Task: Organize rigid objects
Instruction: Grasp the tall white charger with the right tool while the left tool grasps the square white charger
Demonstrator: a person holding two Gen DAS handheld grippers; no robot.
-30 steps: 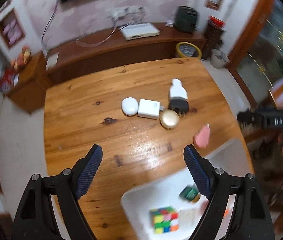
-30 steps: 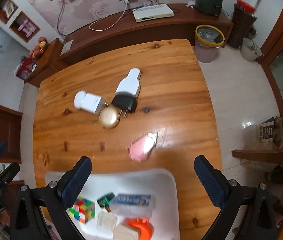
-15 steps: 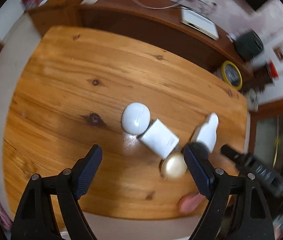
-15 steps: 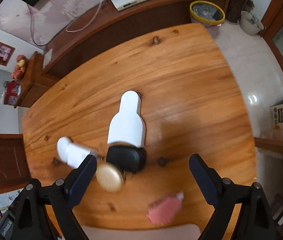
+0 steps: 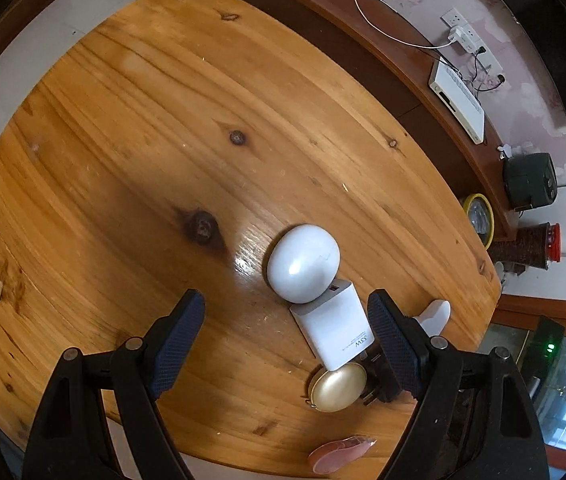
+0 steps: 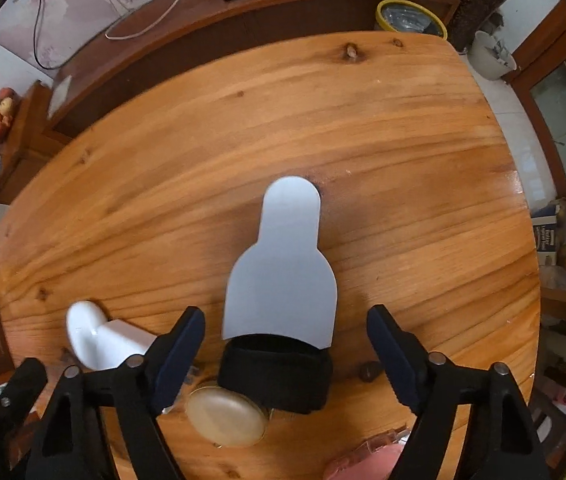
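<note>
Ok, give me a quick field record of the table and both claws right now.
table: wooden table
cluster: white oval case against white charger; gold compact; black plug; white bottle-shaped piece
near edge: pink item
left claw: open, charger beside one finger
right claw: jaws just been closing, astride black plug, not touching

The white charger block [image 5: 333, 330], lying near the wooden table's [image 5: 163, 140] edge between a white oval case and a gold disc, carries "33W" in grey; its smaller print is too tiny to read.
</note>
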